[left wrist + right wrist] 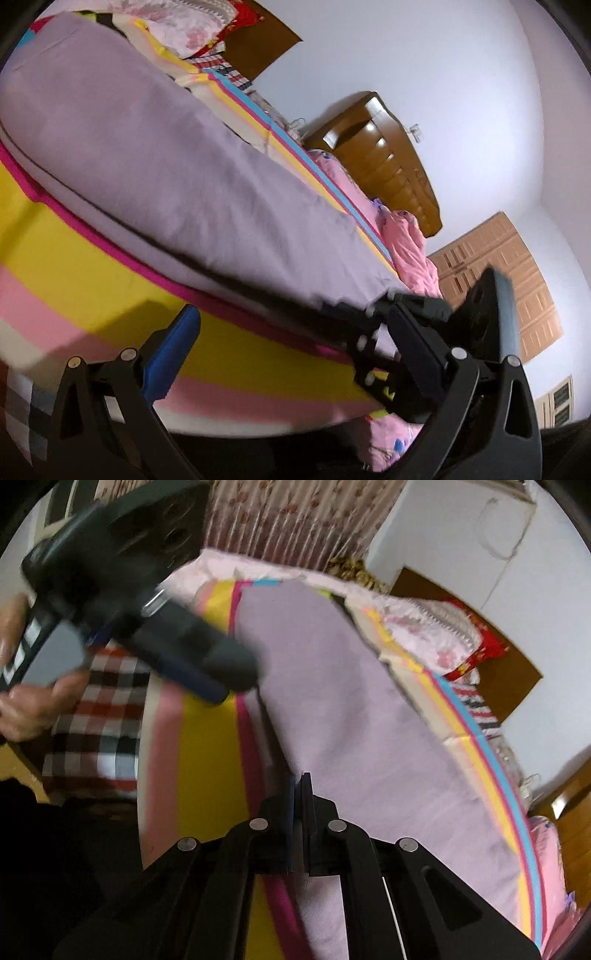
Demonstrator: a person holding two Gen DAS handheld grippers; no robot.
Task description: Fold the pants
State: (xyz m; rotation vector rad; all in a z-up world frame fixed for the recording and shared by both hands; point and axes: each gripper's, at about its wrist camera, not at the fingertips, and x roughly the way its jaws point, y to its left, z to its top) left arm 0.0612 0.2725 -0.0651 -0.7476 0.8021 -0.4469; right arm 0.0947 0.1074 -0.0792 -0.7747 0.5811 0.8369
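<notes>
The lilac pants [177, 155] lie long and flat on the striped bedsheet [92, 258], and they also fill the middle of the right wrist view [351, 720]. My left gripper [291, 343] is open and empty, with its blue finger pad [173, 350] over the yellow stripe beside the pants' near edge. My right gripper [298, 794] is shut on the near edge of the pants. The right gripper also shows in the left wrist view [373, 325], at the end of the pants. The left gripper shows blurred at the upper left of the right wrist view [218, 668].
The bed carries pink bedding [410, 251] and pillows [424, 627]. A wooden headboard [388, 162] stands behind it. A checked cloth [99, 716] hangs at the bed's edge. A patterned curtain [295, 520] and a wardrobe [509, 280] stand around the bed.
</notes>
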